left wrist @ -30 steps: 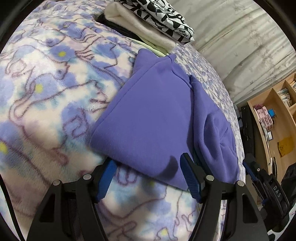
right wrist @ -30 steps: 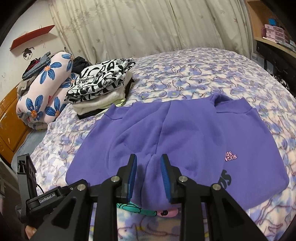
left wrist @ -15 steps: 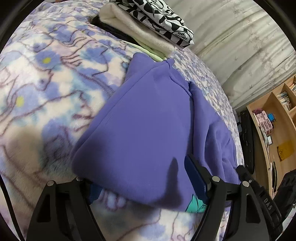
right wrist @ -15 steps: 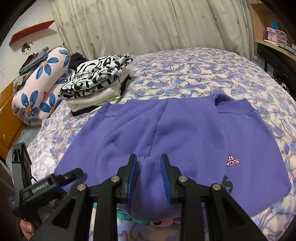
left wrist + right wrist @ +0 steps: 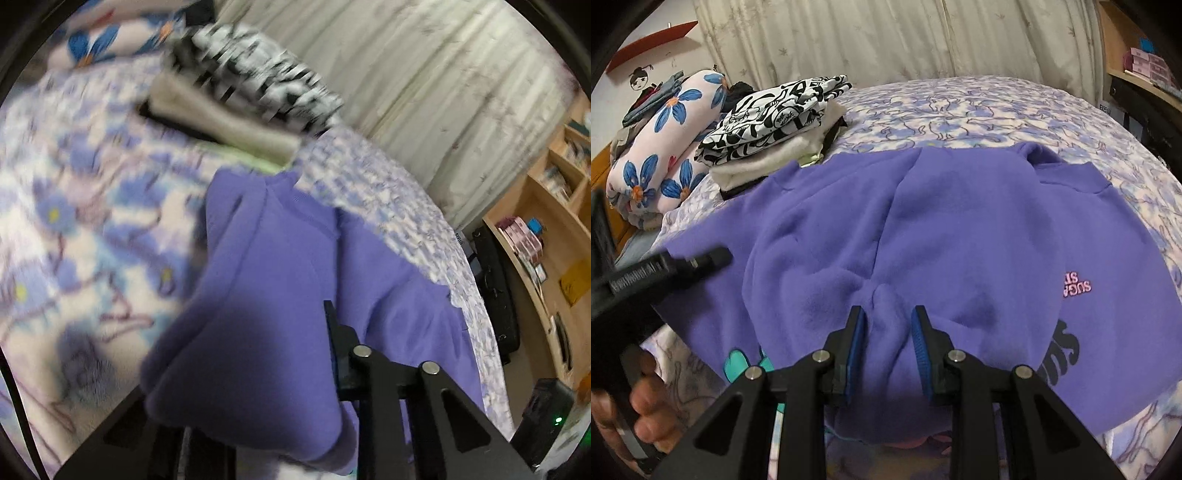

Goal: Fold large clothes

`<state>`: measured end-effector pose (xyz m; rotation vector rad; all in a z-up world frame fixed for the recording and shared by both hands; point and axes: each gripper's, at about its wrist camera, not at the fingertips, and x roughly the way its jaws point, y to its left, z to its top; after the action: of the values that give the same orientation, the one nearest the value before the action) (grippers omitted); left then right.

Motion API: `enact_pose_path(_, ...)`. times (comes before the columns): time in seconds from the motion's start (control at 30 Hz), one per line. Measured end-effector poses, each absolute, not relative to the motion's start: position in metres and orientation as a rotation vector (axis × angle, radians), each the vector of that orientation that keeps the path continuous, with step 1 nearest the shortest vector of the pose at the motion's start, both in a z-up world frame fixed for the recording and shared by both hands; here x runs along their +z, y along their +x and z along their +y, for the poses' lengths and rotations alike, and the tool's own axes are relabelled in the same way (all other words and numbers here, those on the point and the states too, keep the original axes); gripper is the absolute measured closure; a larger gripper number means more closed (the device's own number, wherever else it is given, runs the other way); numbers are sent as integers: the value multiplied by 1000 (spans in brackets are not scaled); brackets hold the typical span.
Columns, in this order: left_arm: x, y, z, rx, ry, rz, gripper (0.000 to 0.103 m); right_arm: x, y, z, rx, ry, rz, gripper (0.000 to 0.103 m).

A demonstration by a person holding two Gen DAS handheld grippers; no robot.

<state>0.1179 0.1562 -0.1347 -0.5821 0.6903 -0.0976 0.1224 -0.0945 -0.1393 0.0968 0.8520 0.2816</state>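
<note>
The right gripper (image 5: 888, 328) pinches a fold of the purple sweatshirt (image 5: 960, 236) between its blue-padded fingers (image 5: 918, 332).

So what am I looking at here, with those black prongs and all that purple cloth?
No robot: a person holds one hand-held gripper in each hand, each with a camera looking along its two prongs. One view comes from the left hand-held gripper, whose jaws are closing on a bunched edge of the purple sweatshirt. The other comes from the right hand-held gripper, pinching a fold of it. The sweatshirt lies on a flowered bed cover, beside a stack of folded clothes.
</note>
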Motion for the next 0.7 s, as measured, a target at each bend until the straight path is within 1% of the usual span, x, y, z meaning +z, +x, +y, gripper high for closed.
enact_pose_path(0.17, -88, 110, 106, -139, -379, 576, 86, -144, 122, -108, 313, 182, 864, 77)
enact_pose_path(0.33, -48, 104, 42, -269, -202, 495, 87, -147, 119, -131, 347, 320, 883, 77)
enact_pose_path(0.57, -24, 95, -59, -442, -27, 458, 87, -134, 95, -188, 383, 464, 905, 77)
enact_pose_path(0.7, -27, 96, -114, -498, 29, 487, 87, -121, 68, -239, 242, 424, 872, 77)
